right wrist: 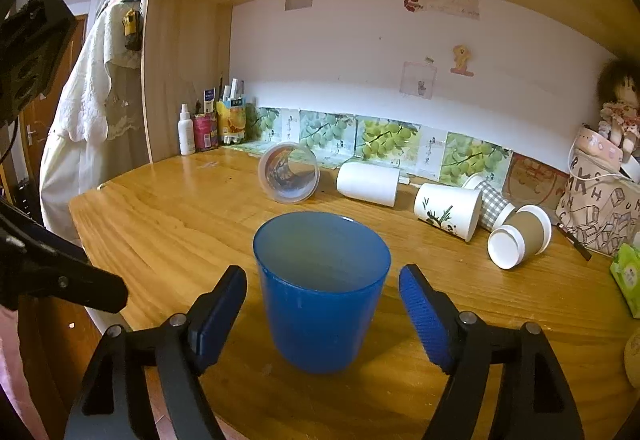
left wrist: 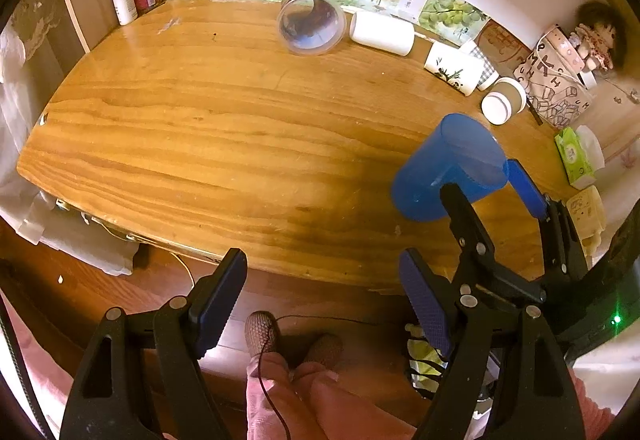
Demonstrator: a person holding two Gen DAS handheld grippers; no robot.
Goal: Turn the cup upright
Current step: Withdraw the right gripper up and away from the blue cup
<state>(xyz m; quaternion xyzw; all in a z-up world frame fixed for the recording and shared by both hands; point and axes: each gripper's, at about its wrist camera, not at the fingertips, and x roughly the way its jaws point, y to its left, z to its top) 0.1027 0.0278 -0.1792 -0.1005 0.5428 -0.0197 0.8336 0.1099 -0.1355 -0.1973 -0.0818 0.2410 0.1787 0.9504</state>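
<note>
Blue cup [right wrist: 322,292], translucent plastic, tapered from a wide round rim to a narrower base, standing upright with its mouth up on the wooden desk [right wrist: 168,215] near the front edge. It sits between the two blue-padded fingers [right wrist: 424,320] of the right tongs [right wrist: 322,314], which are spread wide; a gap shows on each side of the cup, so neither pad touches it. In the left wrist view the same cup [left wrist: 448,167] appears at the right side of the desk, with the right tongs [left wrist: 490,195] around it. The left tongs [left wrist: 322,306] are likewise wide apart, holding nothing, out beyond the front edge of the desk over the floor. Along the back of the desk lie several cups on their sides: a clear plastic cup [right wrist: 289,173], a white cup [right wrist: 368,183], a panda-print cup [right wrist: 448,211], a checked cup [right wrist: 490,205] and a brown sleeved cup [right wrist: 518,240]
</note>
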